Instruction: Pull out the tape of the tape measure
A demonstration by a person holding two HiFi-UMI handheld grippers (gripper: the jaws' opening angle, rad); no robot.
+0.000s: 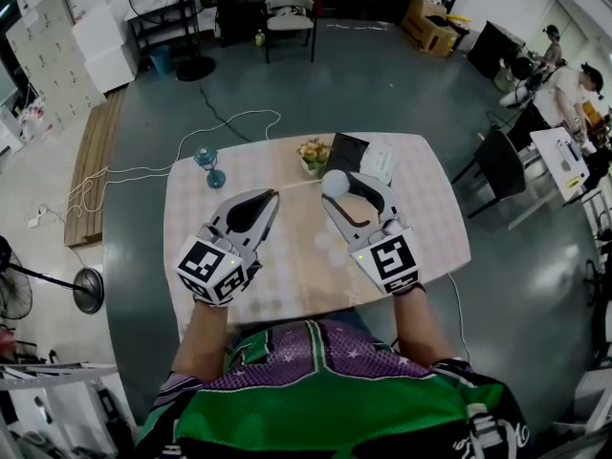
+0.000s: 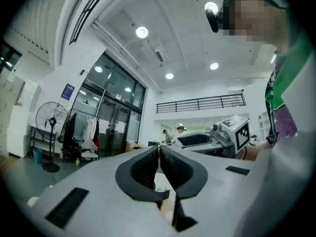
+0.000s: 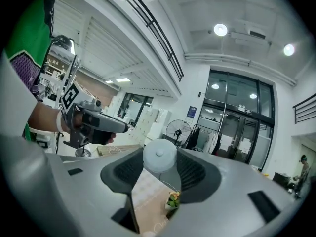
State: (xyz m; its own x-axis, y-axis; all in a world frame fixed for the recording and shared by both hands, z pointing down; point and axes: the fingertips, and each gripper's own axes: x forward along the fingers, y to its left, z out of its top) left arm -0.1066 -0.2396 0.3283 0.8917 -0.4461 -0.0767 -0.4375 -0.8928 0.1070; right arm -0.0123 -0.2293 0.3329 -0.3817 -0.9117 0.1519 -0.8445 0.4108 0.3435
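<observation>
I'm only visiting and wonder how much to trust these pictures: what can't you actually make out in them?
Left gripper view: whether the left gripper pinches anything; its jaws are shut and nothing thin shows between them. In the head view that spot is too small.
Right gripper view: the sides of the tape measure, covered by the pads of the right gripper.
Head view: the blue object on the table, too small to identify.

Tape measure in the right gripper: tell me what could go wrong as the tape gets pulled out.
1. The right gripper holds the round tape measure by its curved sides only; a hard pull may twist it out.
2. The left gripper pinches the thin tape at its tips; it may slip and snap back.
3. The flower pot stands just behind; a swing could knock it.
</observation>
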